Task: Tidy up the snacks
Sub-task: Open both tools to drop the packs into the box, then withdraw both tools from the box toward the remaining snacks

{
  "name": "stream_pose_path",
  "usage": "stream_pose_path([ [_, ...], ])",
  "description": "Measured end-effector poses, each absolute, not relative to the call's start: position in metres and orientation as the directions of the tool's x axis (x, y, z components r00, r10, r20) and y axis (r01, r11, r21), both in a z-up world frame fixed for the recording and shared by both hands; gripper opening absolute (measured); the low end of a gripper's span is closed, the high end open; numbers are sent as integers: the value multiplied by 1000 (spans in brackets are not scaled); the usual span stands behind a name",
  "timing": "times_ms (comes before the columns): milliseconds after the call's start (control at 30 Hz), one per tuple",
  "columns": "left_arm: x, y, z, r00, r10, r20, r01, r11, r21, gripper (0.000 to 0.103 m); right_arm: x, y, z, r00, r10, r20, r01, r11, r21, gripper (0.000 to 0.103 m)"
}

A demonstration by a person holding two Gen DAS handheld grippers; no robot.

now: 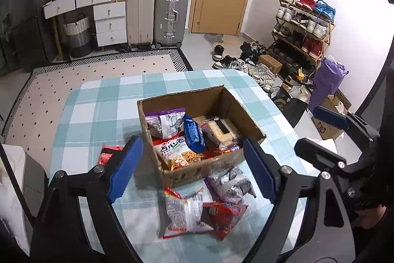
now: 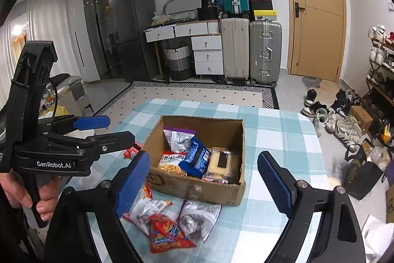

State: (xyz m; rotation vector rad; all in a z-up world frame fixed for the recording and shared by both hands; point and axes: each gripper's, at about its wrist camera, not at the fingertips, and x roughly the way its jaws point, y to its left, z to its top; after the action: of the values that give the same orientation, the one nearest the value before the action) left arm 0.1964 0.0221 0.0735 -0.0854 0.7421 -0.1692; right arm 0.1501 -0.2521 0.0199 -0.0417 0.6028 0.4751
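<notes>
Sitting partly filled mid-worktop, the box (image 1: 197, 132) holds several packets while three packets (image 2: 170, 221) wait on the worktop's near edge, both the left tool (image 1: 189, 171) and right tool (image 2: 204, 181) apart and empty.

I count one box (image 1: 197, 100) on the table (image 1: 98, 100): five snack packs (image 1: 194, 133) inside it, three packs (image 2: 170, 233) before it, one pack (image 1: 108, 152) left of it.

Standing against the far wall: suitcases (image 2: 251, 51), white drawers (image 2: 206, 53), wooden door (image 2: 317, 16); crowding the floor: shoes (image 1: 248, 63).
</notes>
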Motion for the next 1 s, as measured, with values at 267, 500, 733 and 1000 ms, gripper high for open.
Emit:
stream_pose_path([
  [267,159,29,71,735,-174,-656,106,984,-142,87,111,-257,22,728,425,-537,-443,890,104,91],
  [500,129,27,68,772,-136,-621,70,989,-130,102,91,-259,15,728,444,-523,-454,883,117,91],
  [733,118,28,44,757,-129,-640,42,988,-150,102,80,-266,-1,712,464,-527,-458,876,152,91],
  [1000,121,37,8,728,-126,-674,7,984,-176,102,82,-270,-26,684,490,-541,-461,865,200,91],
])
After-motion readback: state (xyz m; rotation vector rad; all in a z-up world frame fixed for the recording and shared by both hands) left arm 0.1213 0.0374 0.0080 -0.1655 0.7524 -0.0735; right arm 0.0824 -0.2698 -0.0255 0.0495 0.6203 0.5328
